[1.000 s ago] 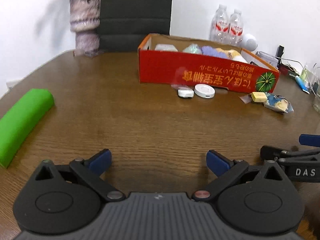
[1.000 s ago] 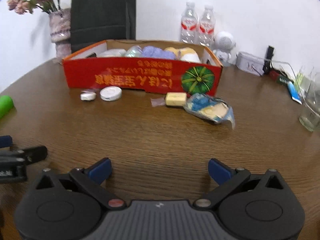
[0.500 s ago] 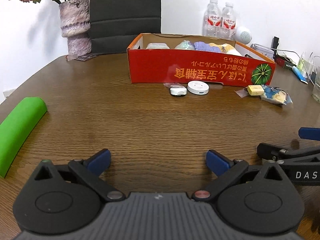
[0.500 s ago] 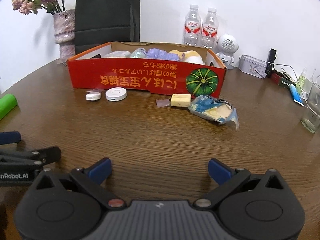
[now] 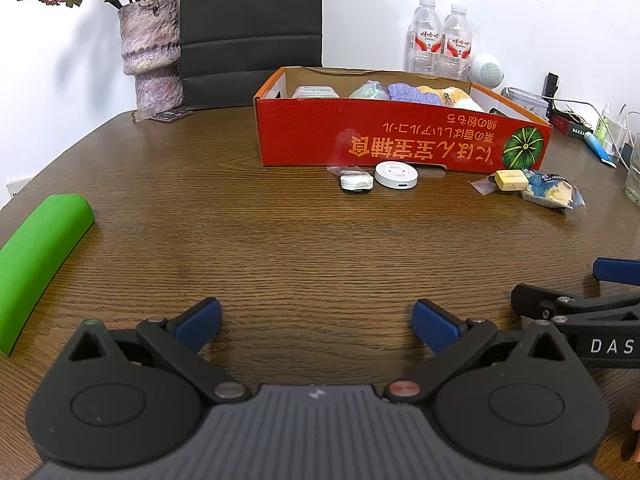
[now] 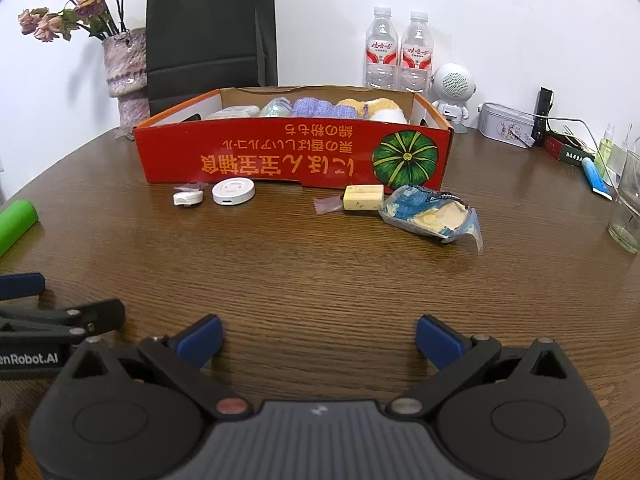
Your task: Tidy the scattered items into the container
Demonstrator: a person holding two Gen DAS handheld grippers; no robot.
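Observation:
A red cardboard box stands on the wooden table and holds several soft items. In front of it lie a small white clip-like object, a round white disc, a yellow block and a blue crumpled wrapper. A green foam roll lies at the left. My left gripper and right gripper are open and empty, low over the near table, well short of the items.
A vase of dried flowers, a black bag, two water bottles, a white robot speaker, a tin and a glass stand along the back and right edge.
Both grippers have tilted up and drawn back a little, so the box and items sit lower and farther. Both jaws stay open. Nothing on the table moved.

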